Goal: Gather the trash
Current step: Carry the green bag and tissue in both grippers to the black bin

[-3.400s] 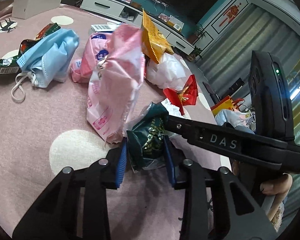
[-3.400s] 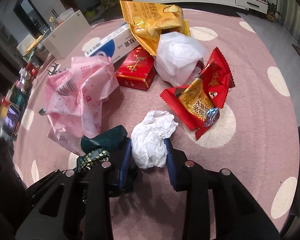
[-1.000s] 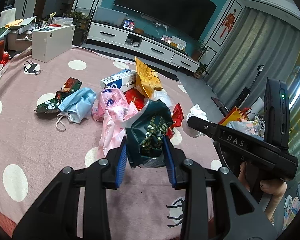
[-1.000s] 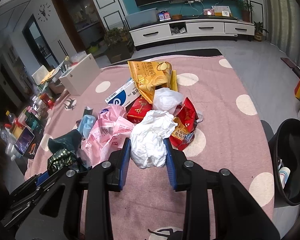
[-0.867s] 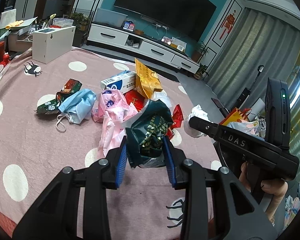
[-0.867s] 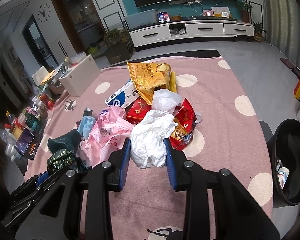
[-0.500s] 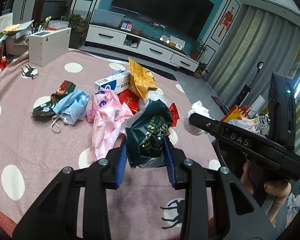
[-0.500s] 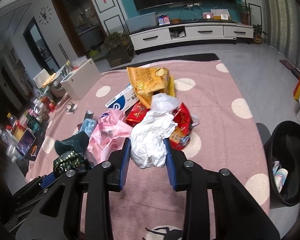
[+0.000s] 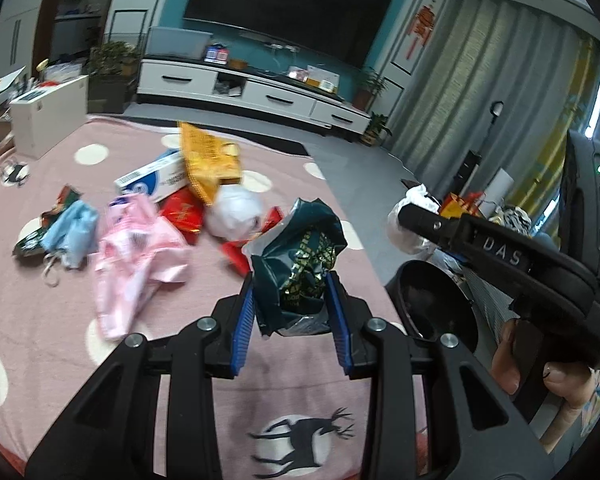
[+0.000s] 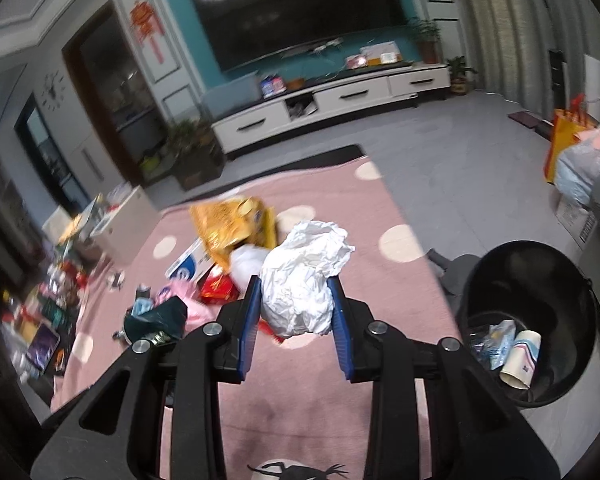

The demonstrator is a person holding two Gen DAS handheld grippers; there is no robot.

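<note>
Above the pink rug, each gripper pinches trash, right gripper crumpled tissue, left gripper green foil wrapper; carry both squarely over the black bin at three o'clock before releasing.

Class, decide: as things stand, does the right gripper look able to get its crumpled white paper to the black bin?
Probably yes: the right gripper holds the crumpled white paper, and the open black bin stands to its right with nothing between.

pink dotted rug on floor: pink bag, blue mask, yellow packet, white box.
</note>
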